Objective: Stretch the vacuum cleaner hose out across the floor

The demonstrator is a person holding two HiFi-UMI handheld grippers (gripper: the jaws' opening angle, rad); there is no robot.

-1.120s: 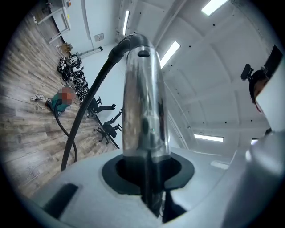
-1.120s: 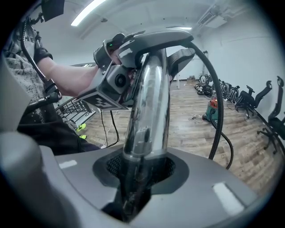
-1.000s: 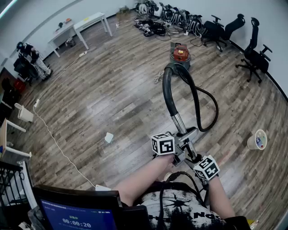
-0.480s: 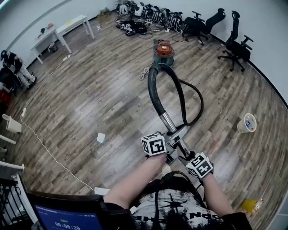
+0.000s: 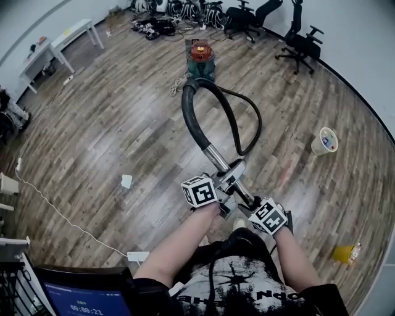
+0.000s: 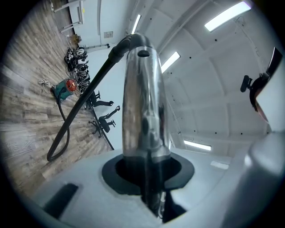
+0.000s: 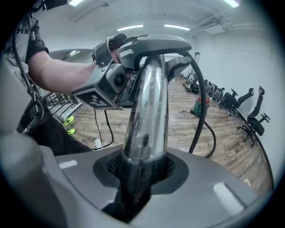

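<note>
A red and green vacuum cleaner (image 5: 201,54) stands far off on the wood floor. Its black hose (image 5: 190,117) arches up from it and joins a chrome tube (image 5: 216,159) with a grey handle (image 5: 232,174); a second strand loops along the floor (image 5: 254,129). My left gripper (image 5: 213,199) is shut on the chrome tube (image 6: 141,111) just below the handle. My right gripper (image 5: 254,208) is shut on the same tube (image 7: 147,120) lower down, close behind the left gripper (image 7: 107,84). Both hold the tube raised, tilted towards the cleaner (image 7: 201,104).
Office chairs (image 5: 299,37) and a heap of gear (image 5: 179,9) line the far wall; white tables (image 5: 62,40) stand at the far left. A paper cup (image 5: 324,141) sits on the right, a paper scrap (image 5: 126,181) and a white cable (image 5: 55,210) on the left.
Both grippers have drawn back with the tube, away from the cleaner. The cleaner and chairs have shifted up and left in the head view, and the hose loop looks longer.
</note>
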